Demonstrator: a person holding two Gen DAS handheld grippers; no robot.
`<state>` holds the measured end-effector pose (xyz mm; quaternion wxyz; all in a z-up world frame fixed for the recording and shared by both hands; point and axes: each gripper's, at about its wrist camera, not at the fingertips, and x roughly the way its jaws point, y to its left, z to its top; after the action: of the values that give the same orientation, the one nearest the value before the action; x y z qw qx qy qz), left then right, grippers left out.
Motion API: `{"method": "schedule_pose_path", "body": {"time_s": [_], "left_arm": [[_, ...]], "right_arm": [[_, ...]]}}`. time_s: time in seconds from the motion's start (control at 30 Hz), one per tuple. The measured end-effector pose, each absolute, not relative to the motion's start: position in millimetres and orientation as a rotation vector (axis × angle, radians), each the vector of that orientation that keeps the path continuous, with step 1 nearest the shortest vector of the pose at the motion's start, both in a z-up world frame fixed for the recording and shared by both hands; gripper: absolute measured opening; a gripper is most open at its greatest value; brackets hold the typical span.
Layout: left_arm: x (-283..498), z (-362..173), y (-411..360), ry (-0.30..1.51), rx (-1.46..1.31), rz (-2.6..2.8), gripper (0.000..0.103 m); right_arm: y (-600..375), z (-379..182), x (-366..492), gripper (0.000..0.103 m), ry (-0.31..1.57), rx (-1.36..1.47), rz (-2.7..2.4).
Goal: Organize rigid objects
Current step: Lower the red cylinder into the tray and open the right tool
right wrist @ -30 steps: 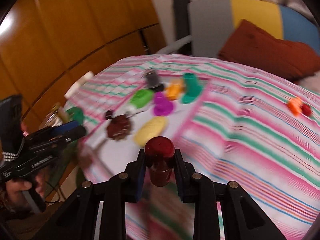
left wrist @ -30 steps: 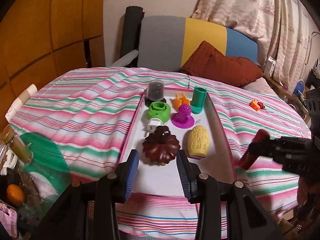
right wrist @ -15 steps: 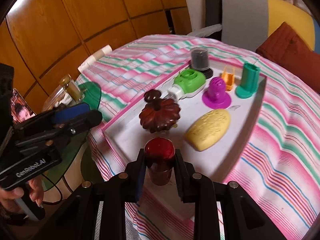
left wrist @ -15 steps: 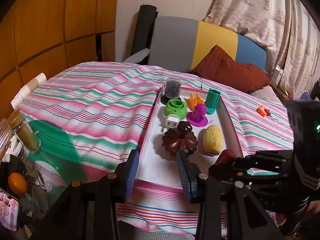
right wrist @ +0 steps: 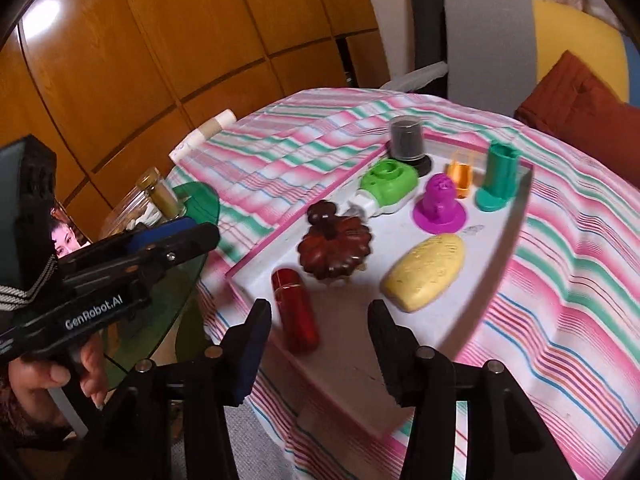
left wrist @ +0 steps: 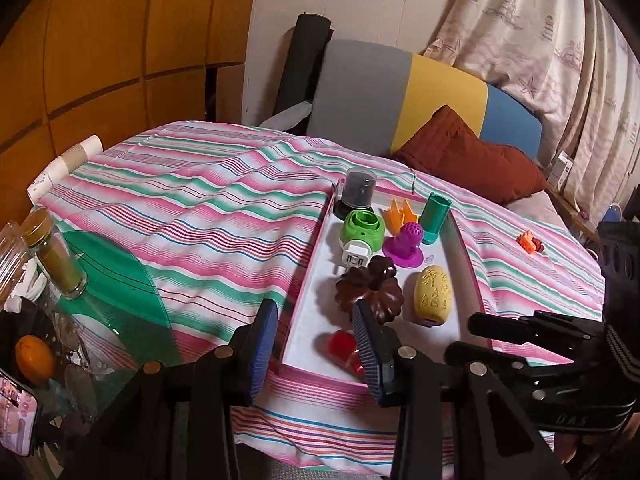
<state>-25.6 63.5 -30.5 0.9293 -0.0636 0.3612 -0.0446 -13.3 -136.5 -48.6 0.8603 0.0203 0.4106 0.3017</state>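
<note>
1. The right gripper (right wrist: 318,320) is seen with jaws just opened, nothing clamped.
2. The red tube (right wrist: 296,310) is laid flat in the tray (right wrist: 516,216), near its front edge, beside the brown pumpkin (right wrist: 334,246).
3. The left gripper (left wrist: 316,338) is held half open, empty, over the tray's front rim.

Striped bedspread (left wrist: 208,216), rust cushion (left wrist: 472,160) — perhaps a spice jar (left wrist: 56,260).

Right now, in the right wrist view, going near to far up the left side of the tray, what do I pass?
red cylinder → brown pumpkin-shaped piece → green plug-in device → dark grey capped cylinder, all on the tray.
</note>
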Motion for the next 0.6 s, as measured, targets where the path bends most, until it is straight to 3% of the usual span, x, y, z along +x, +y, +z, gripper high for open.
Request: {"method": "schedule_pose_path", "body": {"time_s": [0.6], "left_arm": [[-25,-20,-7,0.767,-0.053,-0.296,0.039]], "right_arm": [[-231,-50,-2,0.051,0.887,0.133,0.347]]}}
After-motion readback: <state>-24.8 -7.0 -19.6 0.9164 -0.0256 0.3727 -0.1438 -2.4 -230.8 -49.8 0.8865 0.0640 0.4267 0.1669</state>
